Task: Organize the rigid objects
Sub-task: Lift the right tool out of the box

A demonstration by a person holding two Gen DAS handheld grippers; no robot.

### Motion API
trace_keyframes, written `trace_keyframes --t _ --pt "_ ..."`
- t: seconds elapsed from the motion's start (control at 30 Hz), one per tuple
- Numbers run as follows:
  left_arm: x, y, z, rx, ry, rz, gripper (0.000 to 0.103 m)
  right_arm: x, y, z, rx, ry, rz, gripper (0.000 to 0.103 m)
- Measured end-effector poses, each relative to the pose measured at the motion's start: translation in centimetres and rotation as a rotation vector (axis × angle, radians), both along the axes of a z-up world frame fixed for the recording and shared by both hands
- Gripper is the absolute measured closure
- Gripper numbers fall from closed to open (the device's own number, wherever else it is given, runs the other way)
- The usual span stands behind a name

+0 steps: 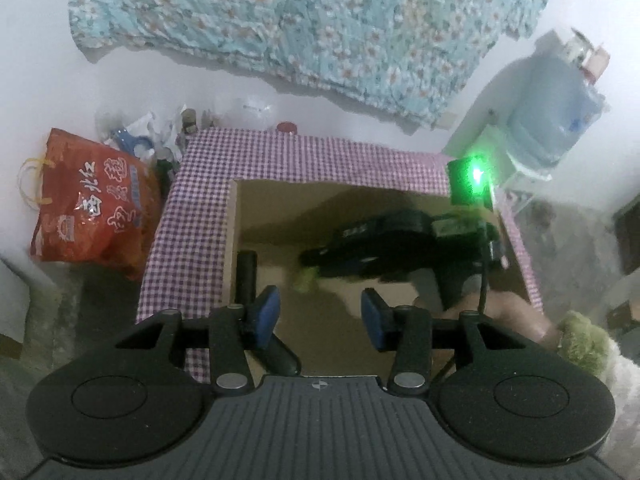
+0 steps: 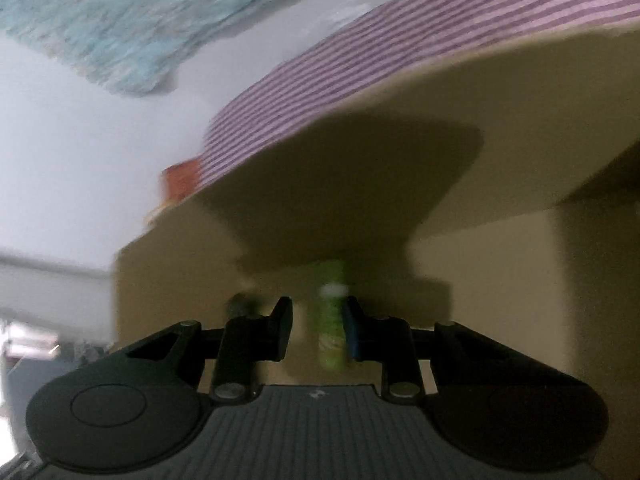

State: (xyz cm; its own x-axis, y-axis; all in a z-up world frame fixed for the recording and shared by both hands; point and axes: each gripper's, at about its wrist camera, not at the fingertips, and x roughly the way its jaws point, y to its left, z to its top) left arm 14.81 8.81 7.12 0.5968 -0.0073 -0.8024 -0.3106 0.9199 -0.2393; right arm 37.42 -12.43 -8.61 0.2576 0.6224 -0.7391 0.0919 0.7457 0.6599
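L claw hangs over the near part of a cardboard box, blue pads spread, nothing btwn them. A black rod-like thing lies in the box along its left wall, just beyond the L claw's left pad. Further in, the R claw reaches into the box from the right side, a green bottle at its tip; green LED lit on its body. A hand w/ fuzzy green cuff holds it. In the R wrist view, blurred, the green bottle sits btwn the R claw pads against the right pad; gap on the left side, so can't tell if it's pinched. Box stands on the checked-cloth worktop, toward its near right corner. Red bag off the worktop's left edge; water jug past the far right corner.
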Motion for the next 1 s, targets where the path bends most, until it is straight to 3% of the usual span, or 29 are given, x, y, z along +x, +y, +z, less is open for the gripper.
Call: trace_keyframes --t 0.2,0.43,0.63,0.8,1.0 --pt "-2.1 -0.1 1.2 -0.021 -0.057 0.031 0.059 -1.3 1.5 3.3 0.079 -0.058 0.101 0.073" --pt "-5.7 -0.9 2.5 -0.082 -0.129 0.030 0.058 -5.3 -2.0 8.7 0.137 -0.139 0.079 0.073" --pt "-9.1 -2.8 2.2 -0.130 -0.145 -0.012 0.056 -12.4 -7.0 12.4 0.152 -0.233 0.048 0.073" --pt "-11.0 -5.3 -0.4 -0.152 -0.088 -0.080 0.056 -19.7 -9.8 12.0 0.093 -0.264 0.004 0.073" --pt "-12.3 -8.7 -4.8 -0.122 0.022 -0.192 0.056 -25.7 -9.7 8.1 0.030 -0.204 -0.033 0.073"
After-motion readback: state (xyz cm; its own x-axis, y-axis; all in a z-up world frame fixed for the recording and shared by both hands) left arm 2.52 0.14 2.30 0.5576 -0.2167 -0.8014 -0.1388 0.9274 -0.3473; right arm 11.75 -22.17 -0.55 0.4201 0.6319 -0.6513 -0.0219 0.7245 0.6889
